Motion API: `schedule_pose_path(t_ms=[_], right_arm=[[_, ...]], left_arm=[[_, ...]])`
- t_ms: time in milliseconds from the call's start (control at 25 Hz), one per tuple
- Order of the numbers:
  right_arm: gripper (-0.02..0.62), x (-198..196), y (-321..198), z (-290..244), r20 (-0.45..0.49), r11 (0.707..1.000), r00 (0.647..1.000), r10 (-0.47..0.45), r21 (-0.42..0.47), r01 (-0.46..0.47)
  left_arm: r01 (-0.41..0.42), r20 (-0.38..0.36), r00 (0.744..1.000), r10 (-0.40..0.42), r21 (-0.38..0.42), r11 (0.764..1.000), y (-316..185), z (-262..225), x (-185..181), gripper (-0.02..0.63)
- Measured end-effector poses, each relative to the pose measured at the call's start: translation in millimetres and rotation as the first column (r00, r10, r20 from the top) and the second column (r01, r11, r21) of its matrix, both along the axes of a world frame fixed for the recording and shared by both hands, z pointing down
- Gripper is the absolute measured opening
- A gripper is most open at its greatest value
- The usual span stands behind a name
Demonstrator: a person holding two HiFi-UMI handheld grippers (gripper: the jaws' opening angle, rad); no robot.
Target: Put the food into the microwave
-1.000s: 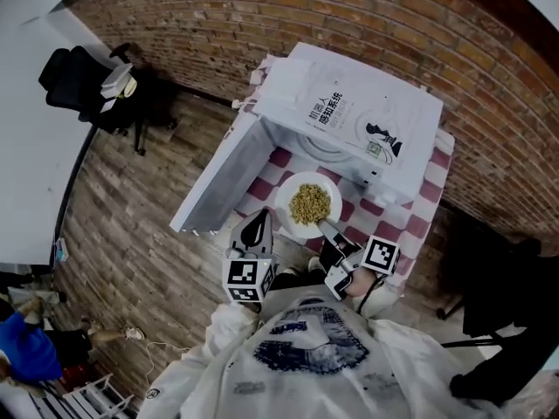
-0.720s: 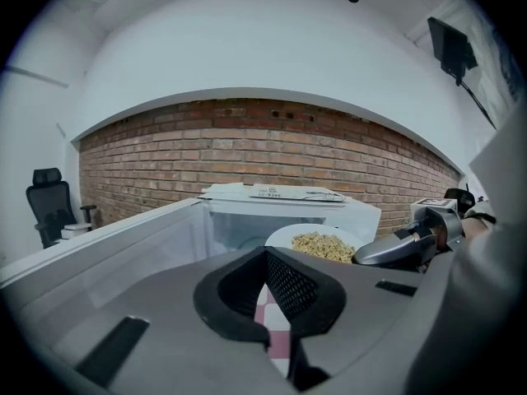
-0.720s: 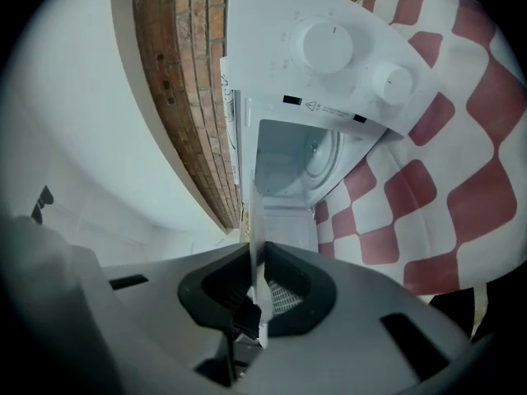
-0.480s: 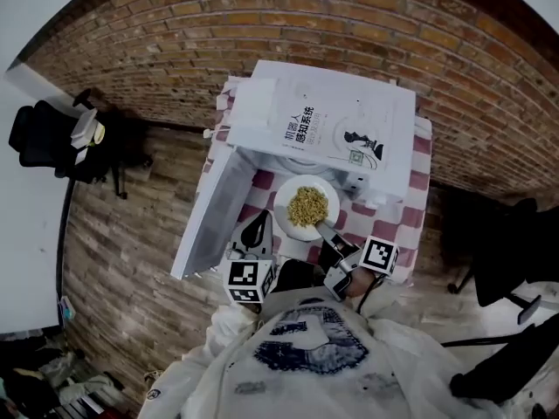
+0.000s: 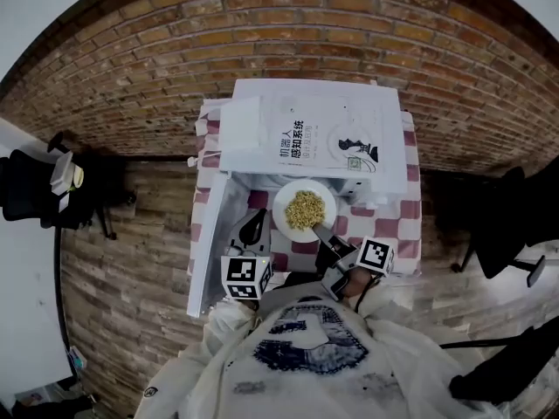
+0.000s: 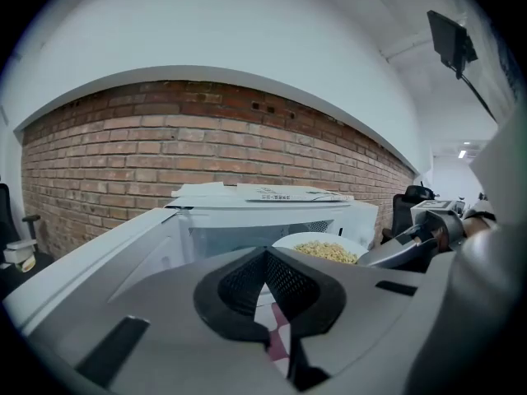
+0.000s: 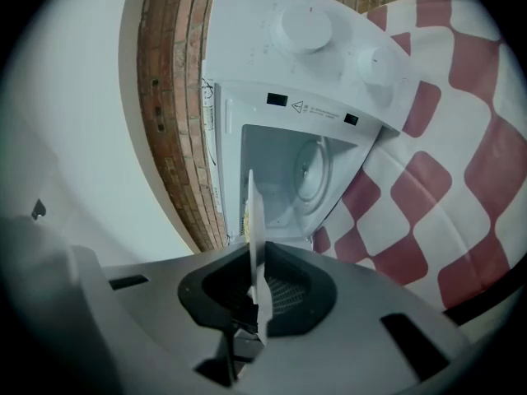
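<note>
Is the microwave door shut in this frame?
No; the microwave door is swung wide open, and the right gripper view looks straight into the open cavity.

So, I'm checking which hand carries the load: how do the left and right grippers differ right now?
The right gripper has its tongs clamped on the rim of the plate of food; the left gripper has its tongs closed on nothing. The right gripper is rolled on its side, with the plate before the open microwave; the left gripper sits level beside the plate. Both point toward the microwave's cavity.
</note>
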State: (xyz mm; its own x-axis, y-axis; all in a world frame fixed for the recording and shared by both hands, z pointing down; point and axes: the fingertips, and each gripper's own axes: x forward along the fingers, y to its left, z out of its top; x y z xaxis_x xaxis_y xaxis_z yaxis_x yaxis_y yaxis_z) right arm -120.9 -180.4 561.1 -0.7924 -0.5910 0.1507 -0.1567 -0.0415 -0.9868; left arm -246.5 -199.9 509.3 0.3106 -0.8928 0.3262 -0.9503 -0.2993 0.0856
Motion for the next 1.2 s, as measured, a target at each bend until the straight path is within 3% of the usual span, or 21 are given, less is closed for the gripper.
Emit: schedule_pose_path(t_ms=[440, 1200], right_arm=[[0.04, -3.9, -15.3, 23.0, -0.011, 0.992, 0.993, 0.117, -0.036, -0.117], [0.04, -7.7, -50.3, 82.9, 0.02, 0.976, 0.987, 0.157, -0.157, -0.152]], left_arm=[[-0.101, -0.018, 0.995, 0.101, -0.001, 0.995, -22.4, 10.6, -1.2, 0.008], [-0.112, -0.041, 0.993, 0.111, -0.008, 0.994, -43.6, 41.8, -3.4, 0.008]])
